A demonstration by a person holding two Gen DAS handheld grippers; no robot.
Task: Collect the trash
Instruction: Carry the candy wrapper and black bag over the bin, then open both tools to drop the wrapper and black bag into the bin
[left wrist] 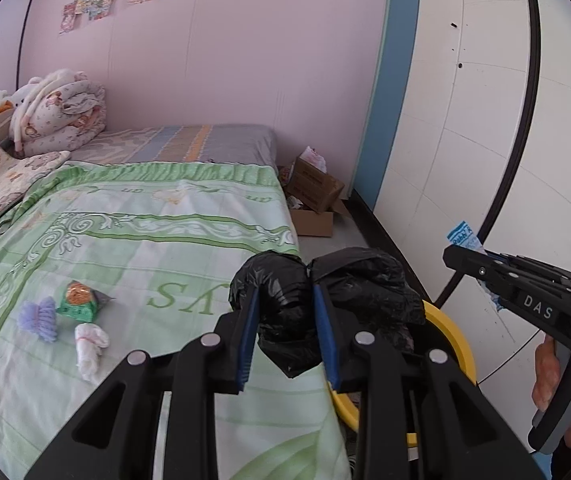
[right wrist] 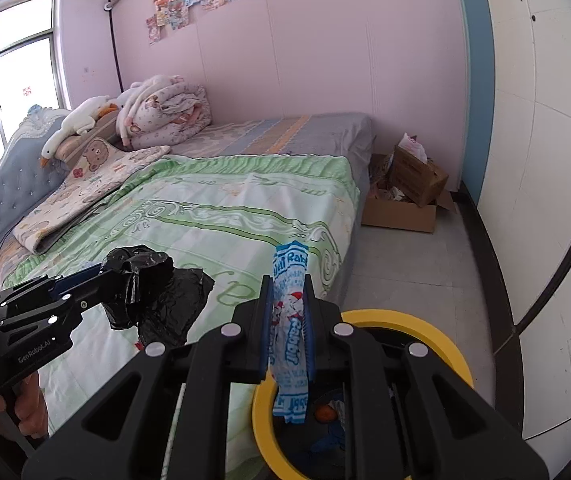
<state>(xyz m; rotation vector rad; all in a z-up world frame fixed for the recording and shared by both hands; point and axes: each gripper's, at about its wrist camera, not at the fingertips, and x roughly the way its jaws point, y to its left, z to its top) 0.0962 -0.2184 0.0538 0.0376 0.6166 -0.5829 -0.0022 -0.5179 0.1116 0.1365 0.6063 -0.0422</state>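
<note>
My left gripper (left wrist: 285, 300) is shut on a crumpled black plastic bag (left wrist: 325, 280), held at the bed's corner above the yellow-rimmed bin (left wrist: 459, 344). It also shows in the right wrist view (right wrist: 101, 276) with the bag (right wrist: 157, 292). My right gripper (right wrist: 287, 292) is shut on a blue-and-white candy wrapper (right wrist: 289, 340), held upright over the yellow bin (right wrist: 437, 332), which holds some trash. In the left wrist view the right gripper (left wrist: 457, 254) shows with the wrapper (left wrist: 461, 236). A green snack wrapper (left wrist: 79, 300), a purple scrap (left wrist: 41, 318) and a white tissue (left wrist: 89, 344) lie on the bed.
The bed with a green sheet (right wrist: 225, 208) fills the left. A folded quilt (right wrist: 165, 116), pillows and a plush goose (right wrist: 73, 128) lie at its head. Open cardboard boxes (right wrist: 409, 192) stand on the floor at the bed's foot. A white wall (right wrist: 545, 160) is at the right.
</note>
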